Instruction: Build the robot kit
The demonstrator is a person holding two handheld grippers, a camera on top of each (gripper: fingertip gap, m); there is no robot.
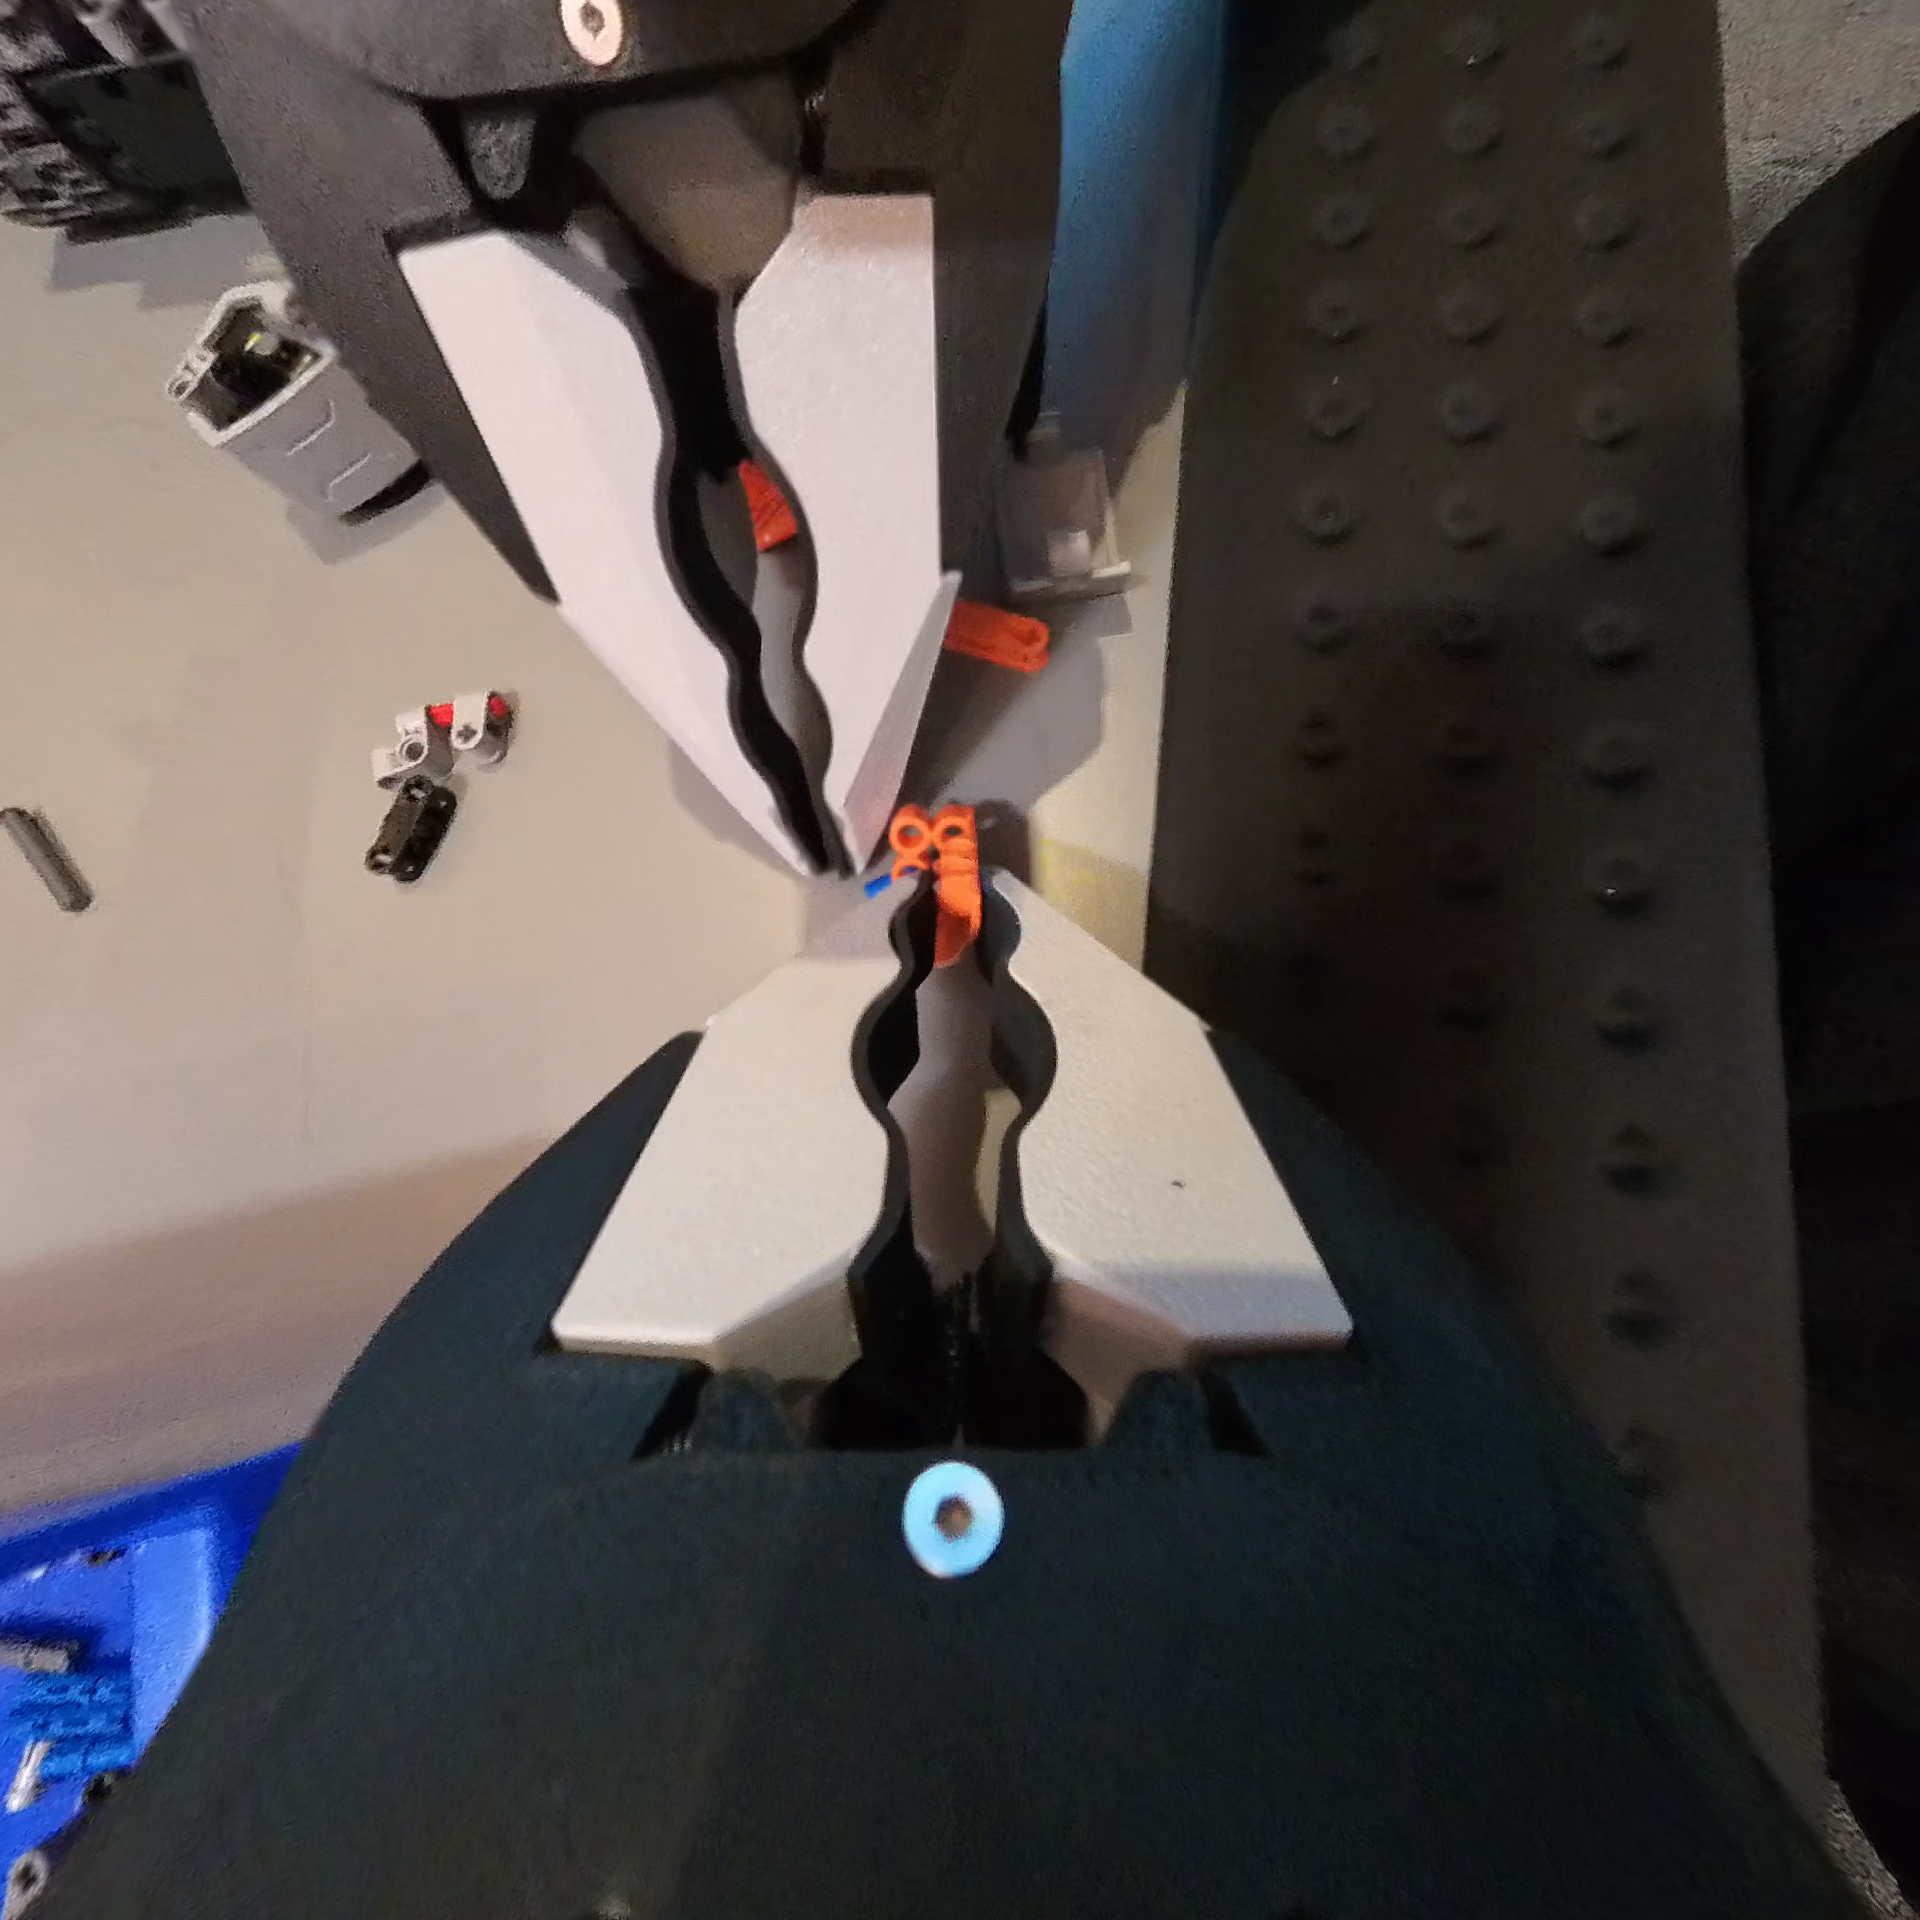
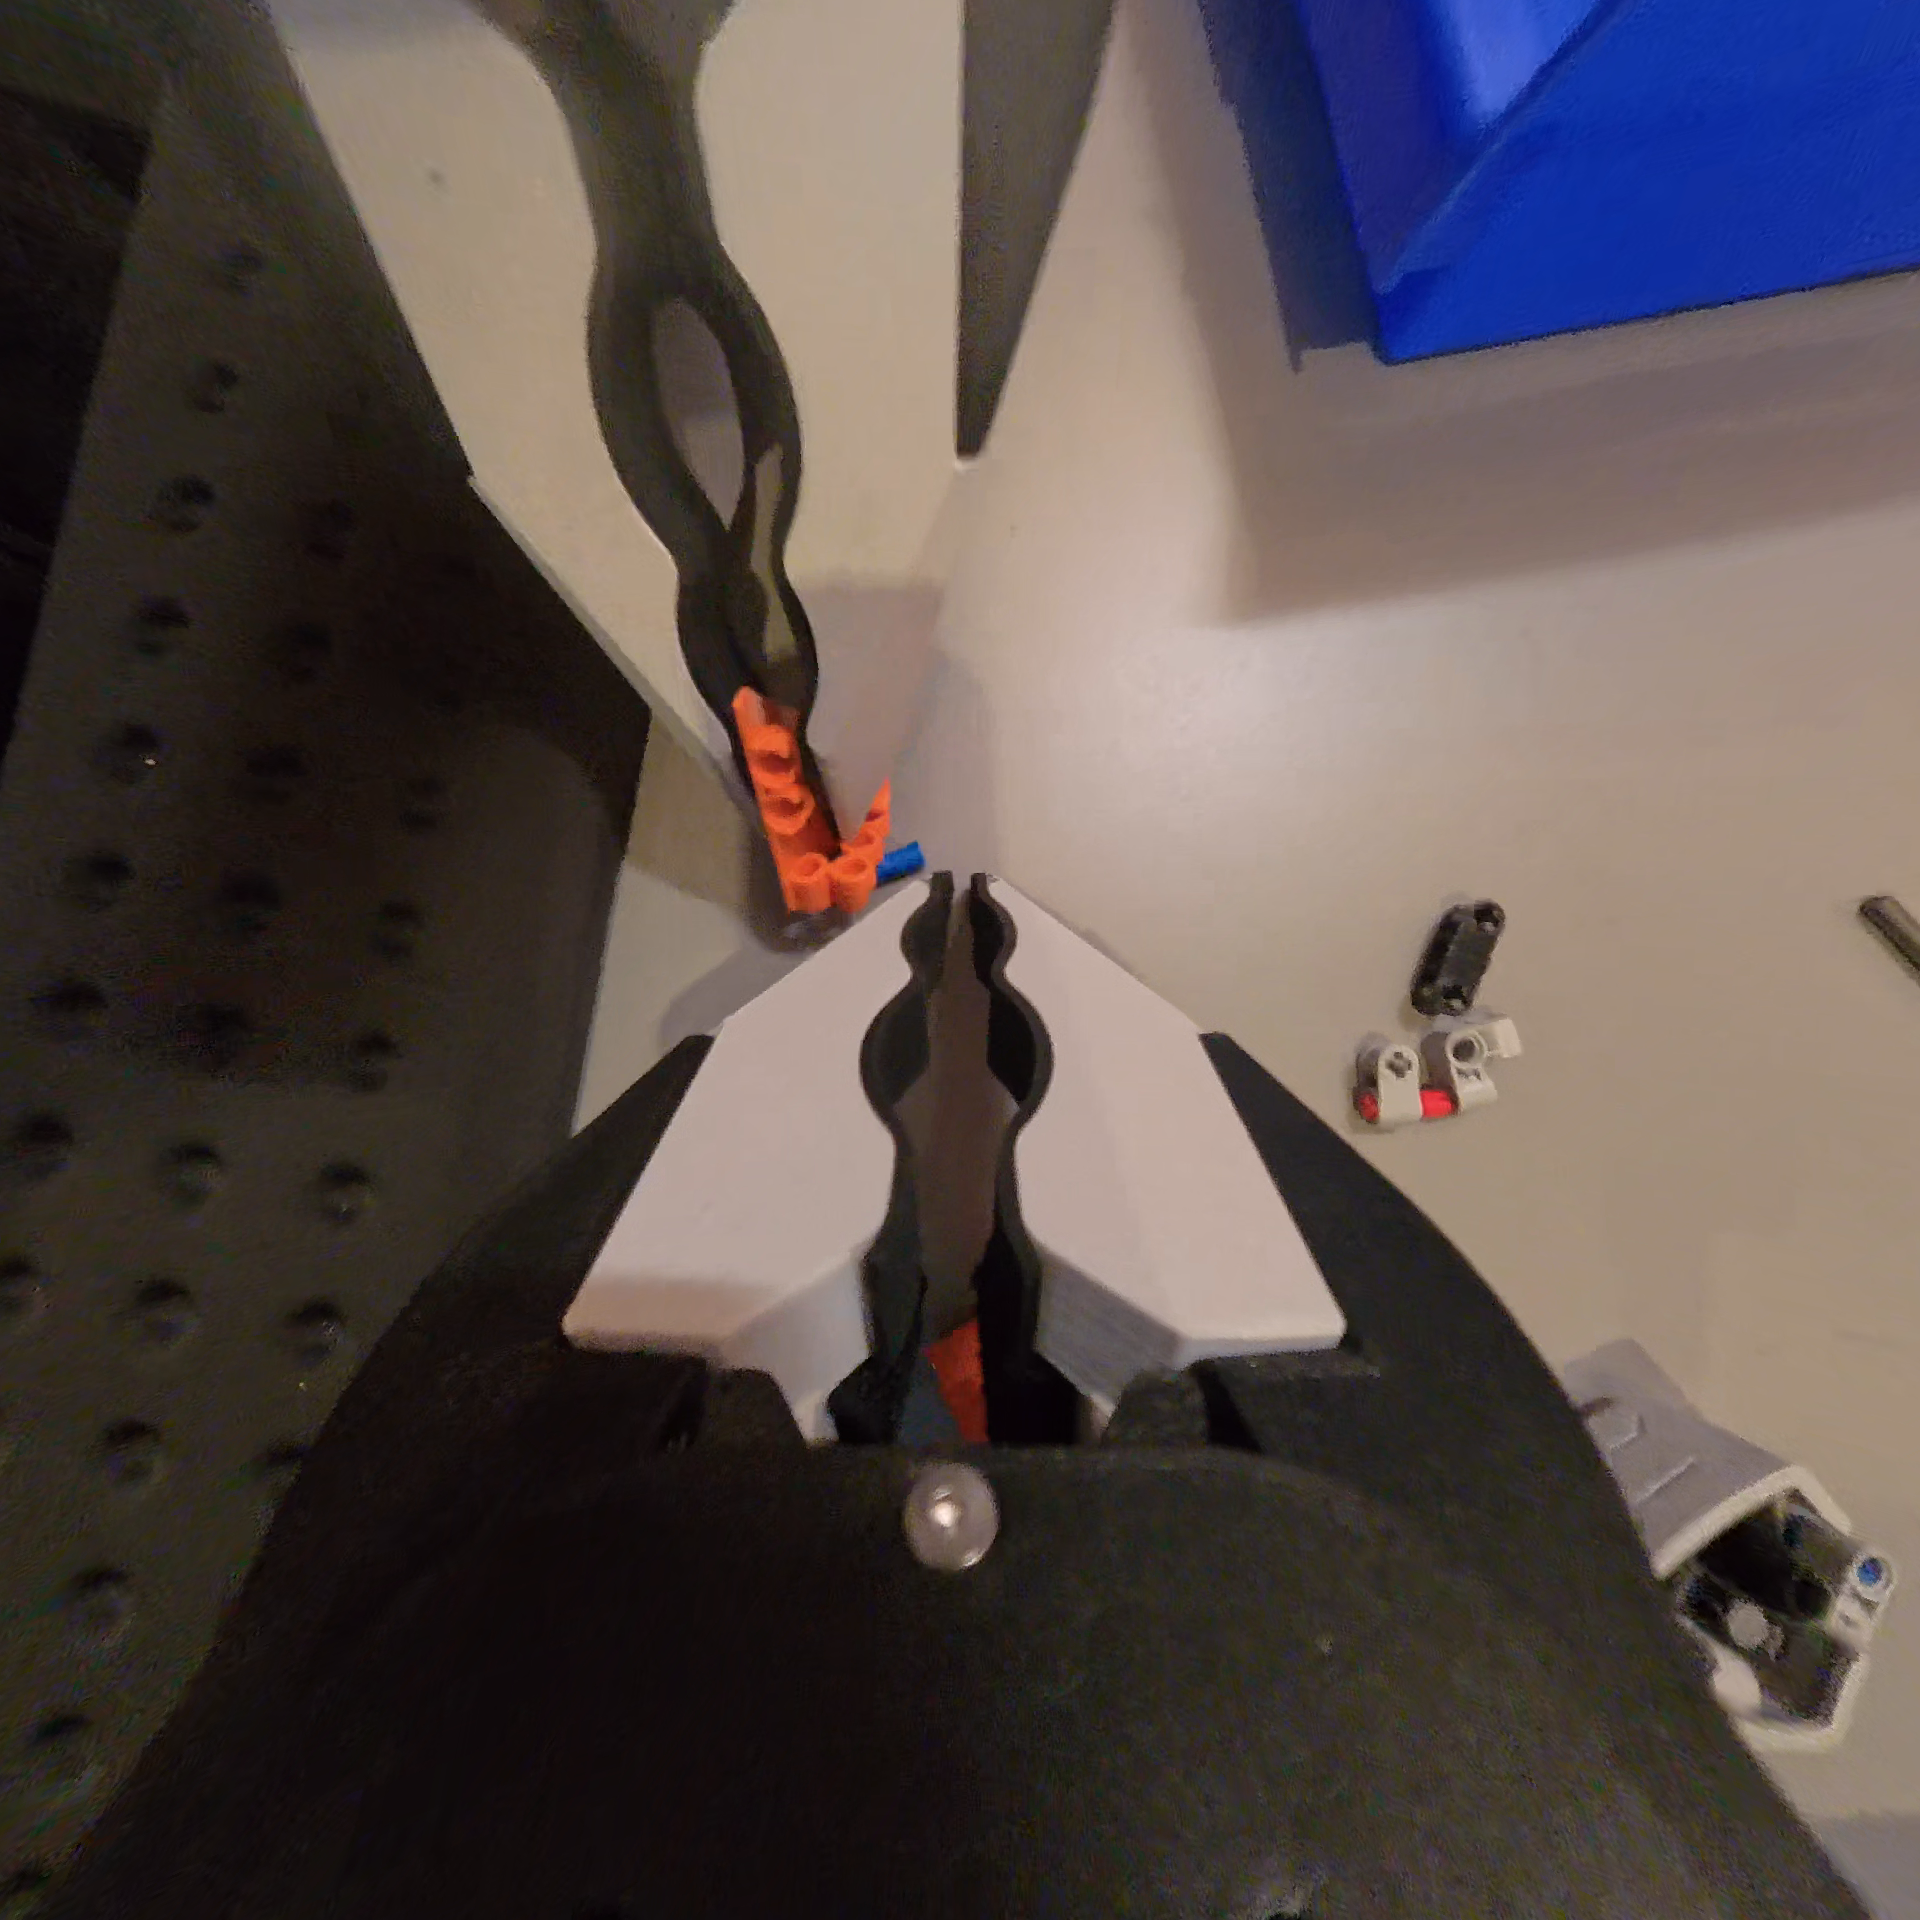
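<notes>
My left gripper [image 1: 951, 888] is shut on an orange L-shaped beam with holes [image 1: 954, 914], held above the pale table. A short blue pin [image 1: 878, 885] sticks out of the beam's end. My right gripper [image 2: 961, 881] has its jaws together, with nothing seen between them. Its tips sit right at the blue pin [image 2: 900, 860]; I cannot tell if they touch. In the right wrist view the left gripper [image 2: 805, 821] comes in from above, clamping the orange beam [image 2: 790, 800]. In the left wrist view the right gripper [image 1: 831, 860] comes in from the top.
A dark panel with rows of holes [image 1: 1455, 727] stands close beside both grippers. On the table lie a grey motor block [image 1: 281, 405], a grey-and-red connector cluster [image 1: 447, 732], a black connector [image 1: 410, 831], a dark axle [image 1: 47, 857] and another orange piece [image 1: 992, 636]. A blue bin [image 2: 1610, 156] is nearby. The tips of both grippers are at nearly the same place. Between my left fingertips and the orange piece [image 1: 992, 636] there is roughly 5 cm.
</notes>
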